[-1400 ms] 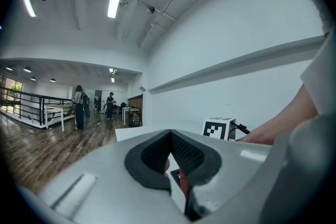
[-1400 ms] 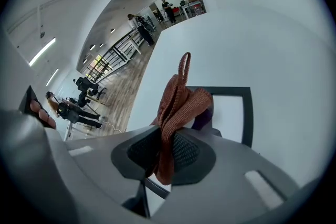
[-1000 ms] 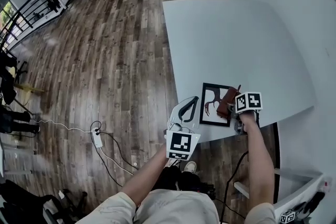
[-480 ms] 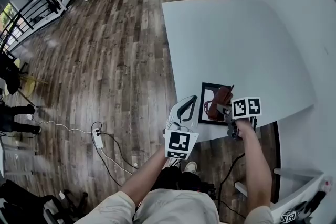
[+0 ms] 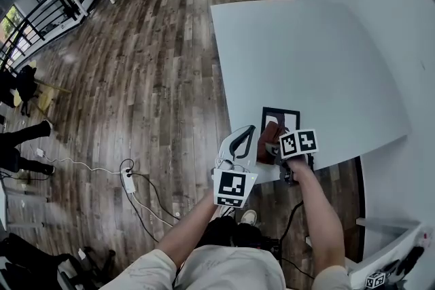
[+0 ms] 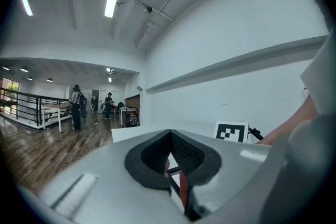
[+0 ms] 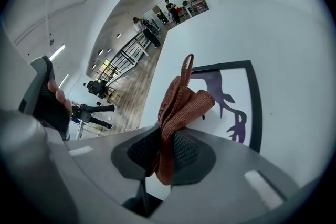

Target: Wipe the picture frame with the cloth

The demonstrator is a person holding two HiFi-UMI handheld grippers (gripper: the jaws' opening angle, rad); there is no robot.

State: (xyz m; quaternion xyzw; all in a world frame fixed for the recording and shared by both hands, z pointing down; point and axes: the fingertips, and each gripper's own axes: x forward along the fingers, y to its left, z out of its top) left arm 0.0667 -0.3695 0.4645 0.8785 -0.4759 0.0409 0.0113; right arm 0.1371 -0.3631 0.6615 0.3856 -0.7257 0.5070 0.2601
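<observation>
In the head view, the black rectangular picture frame (image 5: 289, 115) is lying flat near the close edge of the white table (image 5: 306, 51), which is standing on a brown wood-plank floor (image 5: 136, 78). The right gripper (image 5: 274, 145) is reaching over the frame's near left part, and its cube (image 5: 297, 142) is showing black-and-white square markers, the only print that can be read as a pattern. The rust-brown woven cloth (image 5: 271, 134) is lying over the frame's lower left area, just ahead of that gripper. The left gripper (image 5: 242, 140) is hanging just beside the table's near corner, apart from the frame, with another square marker on its cube. In the left gripper view, its two black pads are meeting at their tips and holding nothing. A sliver of the cloth and the frame's edge is showing through the gap behind them, with the right gripper's marker off to the right. In the right gripper view, the jaws are pressing together on the bunched cloth, which is sticking forward from them in folds. Its front fold is lying over the near left part of the picture, where a dark purple antlered animal (image 7: 233, 113) is printed on white. The frame's black border is running along the far and right sides.
</observation>
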